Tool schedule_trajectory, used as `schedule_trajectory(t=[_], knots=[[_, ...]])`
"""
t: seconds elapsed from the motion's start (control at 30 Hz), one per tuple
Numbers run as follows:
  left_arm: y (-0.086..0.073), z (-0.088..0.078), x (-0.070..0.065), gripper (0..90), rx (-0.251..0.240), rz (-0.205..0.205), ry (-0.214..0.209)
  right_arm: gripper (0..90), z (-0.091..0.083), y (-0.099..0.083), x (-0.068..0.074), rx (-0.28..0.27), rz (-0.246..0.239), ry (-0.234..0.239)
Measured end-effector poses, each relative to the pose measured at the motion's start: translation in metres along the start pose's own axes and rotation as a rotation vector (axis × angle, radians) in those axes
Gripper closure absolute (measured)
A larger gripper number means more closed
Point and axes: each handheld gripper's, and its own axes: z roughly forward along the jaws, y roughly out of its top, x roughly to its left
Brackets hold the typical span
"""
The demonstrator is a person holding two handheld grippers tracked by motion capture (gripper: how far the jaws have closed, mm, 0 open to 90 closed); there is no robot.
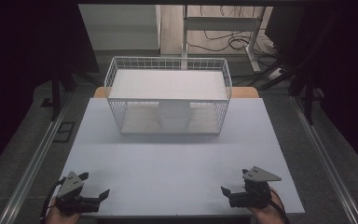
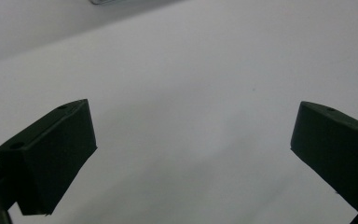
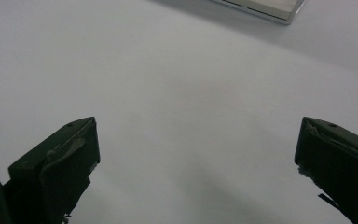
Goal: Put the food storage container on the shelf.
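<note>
A white wire basket (image 1: 168, 95) stands at the far middle of my counter (image 1: 177, 158), with a flat white board across its top and a pale rounded container (image 1: 174, 115) on the shelf beneath. The basket looks light and stiff; I judge its thin rim wires the best place to grip. The container's smooth side may be slippery. My left hand-held gripper (image 1: 95, 185) and right hand-held gripper (image 1: 233, 182) rest at the counter's near edge, well apart from the basket, both with jaws spread wide and empty.
</note>
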Motion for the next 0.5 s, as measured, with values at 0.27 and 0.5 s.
schedule_trajectory(t=[0.27, 0.5], knots=[[-0.007, -0.009, 0.006, 0.0, 0.004, -0.011, 0.029, 0.0, -0.008, -0.006, -0.001, 0.003, 0.001, -0.024], [-0.015, -0.019, 0.012, 0.0, 0.000, -0.028, 0.050, 0.0, -0.019, -0.012, -0.005, -0.002, 0.019, -0.041]])
